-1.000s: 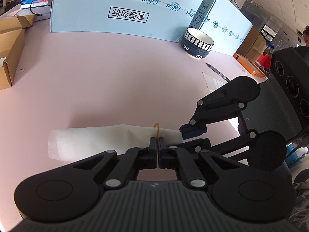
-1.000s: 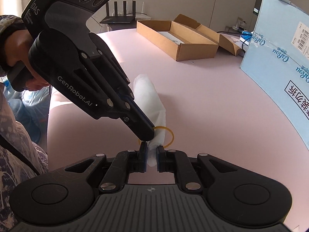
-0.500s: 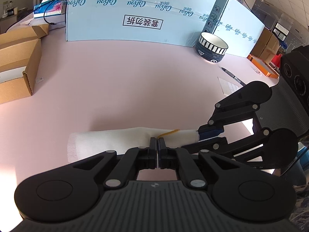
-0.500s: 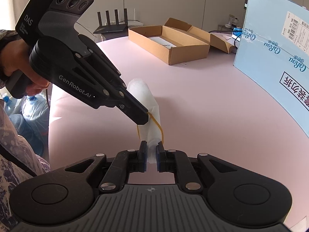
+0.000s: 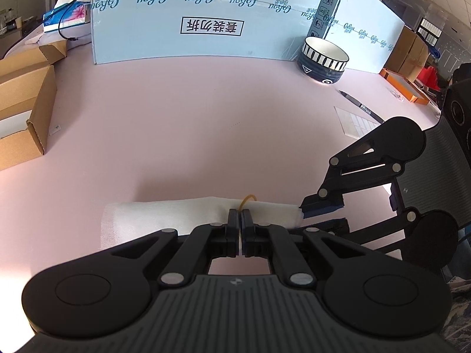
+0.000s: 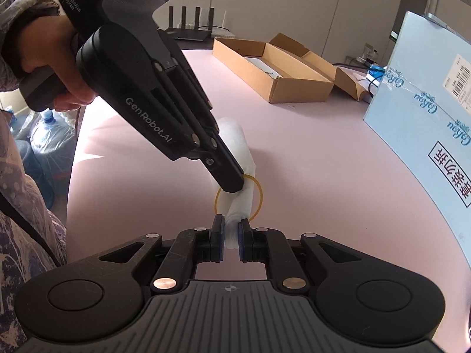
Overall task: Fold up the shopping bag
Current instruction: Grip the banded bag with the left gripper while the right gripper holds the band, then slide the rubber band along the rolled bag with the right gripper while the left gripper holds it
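Note:
The white shopping bag lies rolled into a tube on the pink table. A yellow rubber band loops around the roll near its close end. My left gripper is shut on the band, directly above the roll. In the right wrist view, the left gripper slants down from the upper left, held by a person's hand. My right gripper is shut on the end of the roll. From the left wrist view, the right gripper reaches in from the right.
Large light-blue cartons stand along the far side, with a striped bowl and a pen to the right. Open cardboard boxes lie at the table's far end. Water bottles sit on the floor beside the edge.
The band went from a loose loop by the roll's end to a narrow stretched one, and now forms a round loop around the roll. The left gripper tilted slightly.

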